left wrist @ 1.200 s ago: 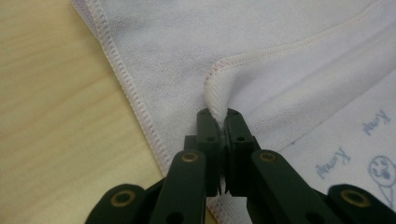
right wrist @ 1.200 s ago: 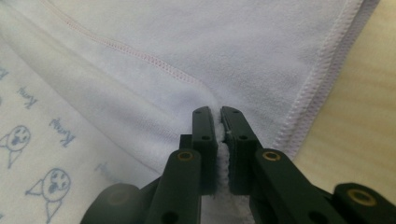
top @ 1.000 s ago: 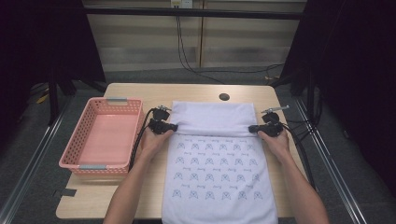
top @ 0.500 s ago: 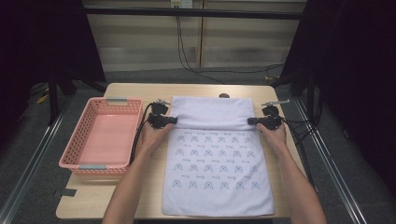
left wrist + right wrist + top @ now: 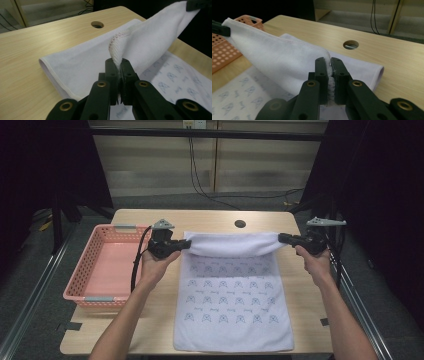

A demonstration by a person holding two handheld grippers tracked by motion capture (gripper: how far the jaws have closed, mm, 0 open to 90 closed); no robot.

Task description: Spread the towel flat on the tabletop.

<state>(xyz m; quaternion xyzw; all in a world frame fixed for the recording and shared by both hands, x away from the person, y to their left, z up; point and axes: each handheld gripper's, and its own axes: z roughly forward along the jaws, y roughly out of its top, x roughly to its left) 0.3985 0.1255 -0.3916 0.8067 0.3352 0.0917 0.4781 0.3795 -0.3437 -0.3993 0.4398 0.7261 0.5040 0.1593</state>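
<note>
Hidden or unclear: the near hem of the towel (image 5: 232, 305) runs to the bottom edge of the high view, and the front edge of the surface (image 5: 210, 217) is cut off there. The towel's far part, lifted and folded toward the person, covers what lies beneath it. Forearms enter from the bottom, elbows out of frame. Dark surroundings left and right are unreadable.

Left tool (image 5: 186, 244): jaws closed on the towel's far left corner. In the left gripper view (image 5: 120, 65) the pads pinch a thick, stitched corner, with terry loops and a pinkish hem thread showing above them. The corner is raised off the surface.

Right tool (image 5: 281, 238): jaws closed on the far right corner. In the right gripper view (image 5: 328, 65) the cloth is squeezed in the narrow gap between the pads and bunched there.

Towel: white, soft, rectangular, stretched between the two tools in a sagging roll. Its near part lies flat on the surface, printed with rows of small blue-grey figures. The lifted side is plain white.

Surface: pale wood grain, with a round cable hole (image 5: 240, 224) beyond the towel.

Basket (image 5: 102, 265): pink plastic, perforated walls and floor, rectangular, at the left beside the towel, apart from it.
</note>
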